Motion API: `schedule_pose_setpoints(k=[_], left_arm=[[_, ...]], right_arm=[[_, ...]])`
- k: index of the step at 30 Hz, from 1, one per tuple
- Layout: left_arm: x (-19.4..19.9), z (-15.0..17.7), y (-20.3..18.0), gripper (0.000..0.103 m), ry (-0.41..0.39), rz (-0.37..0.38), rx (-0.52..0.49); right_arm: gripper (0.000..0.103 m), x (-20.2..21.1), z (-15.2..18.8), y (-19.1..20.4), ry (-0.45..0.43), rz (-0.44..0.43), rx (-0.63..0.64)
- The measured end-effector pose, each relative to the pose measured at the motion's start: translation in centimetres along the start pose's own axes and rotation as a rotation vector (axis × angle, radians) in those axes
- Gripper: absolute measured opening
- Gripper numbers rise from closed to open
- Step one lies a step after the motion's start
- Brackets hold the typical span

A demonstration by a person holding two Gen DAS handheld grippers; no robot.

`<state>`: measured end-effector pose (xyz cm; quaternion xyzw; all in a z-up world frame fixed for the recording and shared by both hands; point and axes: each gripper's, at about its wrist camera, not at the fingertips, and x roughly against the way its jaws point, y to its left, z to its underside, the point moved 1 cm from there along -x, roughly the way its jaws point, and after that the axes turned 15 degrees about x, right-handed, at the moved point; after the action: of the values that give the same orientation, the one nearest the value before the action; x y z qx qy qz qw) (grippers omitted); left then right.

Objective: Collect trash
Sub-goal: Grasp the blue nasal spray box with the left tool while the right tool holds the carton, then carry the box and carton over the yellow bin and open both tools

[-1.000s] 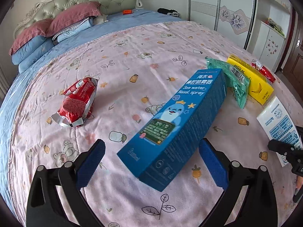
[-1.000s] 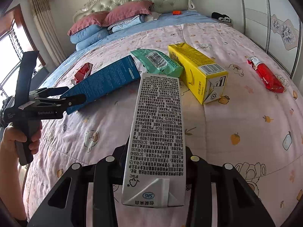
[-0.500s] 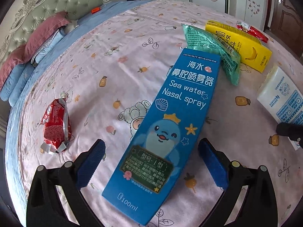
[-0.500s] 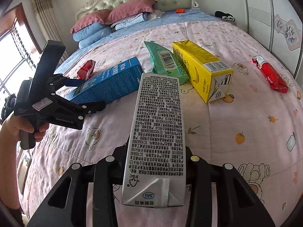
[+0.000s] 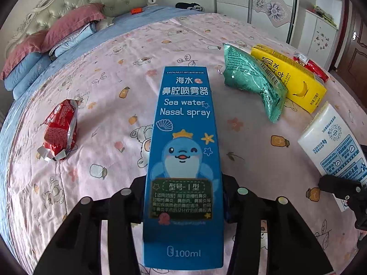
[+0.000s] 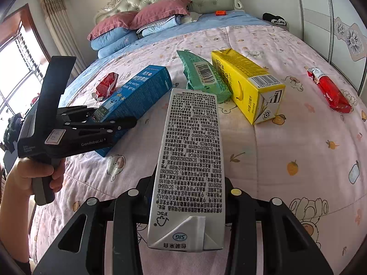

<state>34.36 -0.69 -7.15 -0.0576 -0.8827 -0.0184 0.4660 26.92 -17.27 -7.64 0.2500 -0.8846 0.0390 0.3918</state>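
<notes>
trash: blue nasal spray box (image 5: 183,160) at frame centre on bed (image 5: 114,96), left gripper (image 5: 183,202) jaws closing onto its sides; right gripper (image 6: 187,197) jaws clamp white carton (image 6: 190,155), lower centre.

The blue nasal spray box (image 5: 183,160) looked like smooth printed cardboard with a slight sheen, and the white carton (image 6: 190,171) like matt coated paper. The red wrapper (image 5: 59,133) was crinkled shiny foil, and the pink quilt (image 5: 114,91) soft matt cloth.
</notes>
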Motion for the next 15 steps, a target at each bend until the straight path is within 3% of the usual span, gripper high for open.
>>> schedule_pose_setpoints(k=[9,15], left_arm=[[4.8,4.0,-1.3,0.046,-0.068,-0.005,0.117],[9.3,7.7,-3.3,0.046,-0.094,-0.024,0.135]], right_arm=[[0.037,1.3,-0.2,0.7,-0.037,0.027,0.029],[0.037,3.1,0.1,1.3,-0.062,0.012,0.052]])
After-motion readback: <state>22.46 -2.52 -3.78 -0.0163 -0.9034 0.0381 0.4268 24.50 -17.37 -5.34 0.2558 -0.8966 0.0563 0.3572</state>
